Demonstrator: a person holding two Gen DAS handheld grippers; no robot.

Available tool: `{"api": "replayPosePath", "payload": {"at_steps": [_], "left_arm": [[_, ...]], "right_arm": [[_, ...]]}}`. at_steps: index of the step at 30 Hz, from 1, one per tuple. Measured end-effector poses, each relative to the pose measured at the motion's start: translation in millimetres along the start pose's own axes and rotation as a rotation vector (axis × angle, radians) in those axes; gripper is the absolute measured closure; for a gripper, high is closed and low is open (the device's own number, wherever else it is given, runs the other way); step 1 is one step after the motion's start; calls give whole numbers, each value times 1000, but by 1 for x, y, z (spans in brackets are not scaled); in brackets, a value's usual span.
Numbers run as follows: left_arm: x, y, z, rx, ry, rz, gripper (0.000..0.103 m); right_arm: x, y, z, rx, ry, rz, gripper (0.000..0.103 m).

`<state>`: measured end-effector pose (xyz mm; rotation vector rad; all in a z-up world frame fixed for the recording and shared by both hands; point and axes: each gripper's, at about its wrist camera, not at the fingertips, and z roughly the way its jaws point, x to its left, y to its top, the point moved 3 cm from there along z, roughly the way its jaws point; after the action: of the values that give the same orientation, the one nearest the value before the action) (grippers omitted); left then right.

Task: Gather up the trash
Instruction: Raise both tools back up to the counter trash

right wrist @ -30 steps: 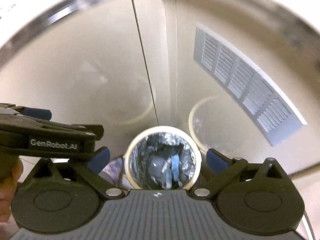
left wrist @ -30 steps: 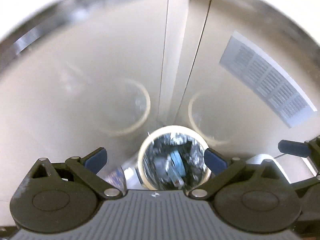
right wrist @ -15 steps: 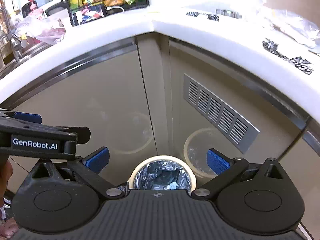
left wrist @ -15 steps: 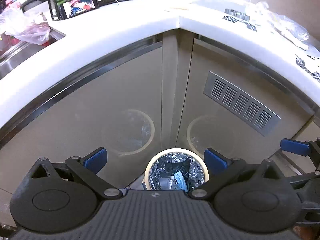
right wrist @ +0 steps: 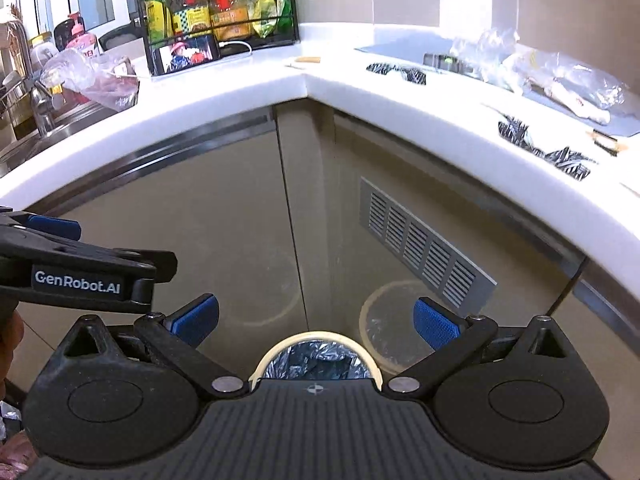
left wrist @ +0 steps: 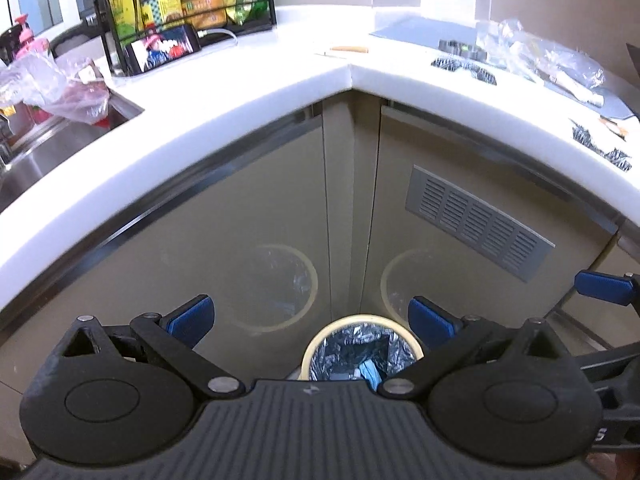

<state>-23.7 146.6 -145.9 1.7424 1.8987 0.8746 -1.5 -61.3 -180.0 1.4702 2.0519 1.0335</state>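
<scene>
A round cream-rimmed bin (left wrist: 362, 350) lined with a dark bag stands on the floor in the cabinet corner, with bits of rubbish inside; its rim shows again as the bin (right wrist: 316, 350) in the right wrist view. My left gripper (left wrist: 310, 322) hangs open above and in front of it, nothing between its blue pads. My right gripper (right wrist: 316, 322) is open and empty too, beside the left one. On the white counter lie black crumpled scraps (right wrist: 560, 156) and more black scraps (right wrist: 396, 70), plus clear plastic wrapping (right wrist: 560, 76).
The white L-shaped counter (left wrist: 248, 92) curves above beige cabinet doors with a grey vent (left wrist: 480, 224). A sink (left wrist: 44, 148) with a plastic bag (left wrist: 60, 88) lies left. A wire rack of bottles (right wrist: 216, 12) and a phone (right wrist: 188, 54) stand at the back corner.
Both grippers have risen and tilted up from close over the bin; the counter top, rack and scraps have come into view and the bin has dropped low in the frame.
</scene>
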Motion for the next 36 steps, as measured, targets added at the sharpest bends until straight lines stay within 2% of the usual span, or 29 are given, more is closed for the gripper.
{"api": "replayPosePath", "payload": {"at_steps": [10,15,20,27,33,36], "left_arm": [[7,22,-11,-37,-19,-24,0],[7,45,-18,-81,-38,-27,0],[0,79,-19,-128,-59,-21,0],[-24,132,-8,-153,-100,-12,0],[-55,181,4,-194,-132,6,0],[-70,209,17,-196,-165,-4,0]], "right_arm": [[-7,25,-10,-51,-17,-17,0],[-21,43,-13,-87,-58,2,0],[-48,67,-20,-157,-128,48,0],[-96,99,-21,-239,-232,87,0],[-137,129,-15,-296,-297,134,0],[-156,141,-2,-295,-316,156,0]]}}
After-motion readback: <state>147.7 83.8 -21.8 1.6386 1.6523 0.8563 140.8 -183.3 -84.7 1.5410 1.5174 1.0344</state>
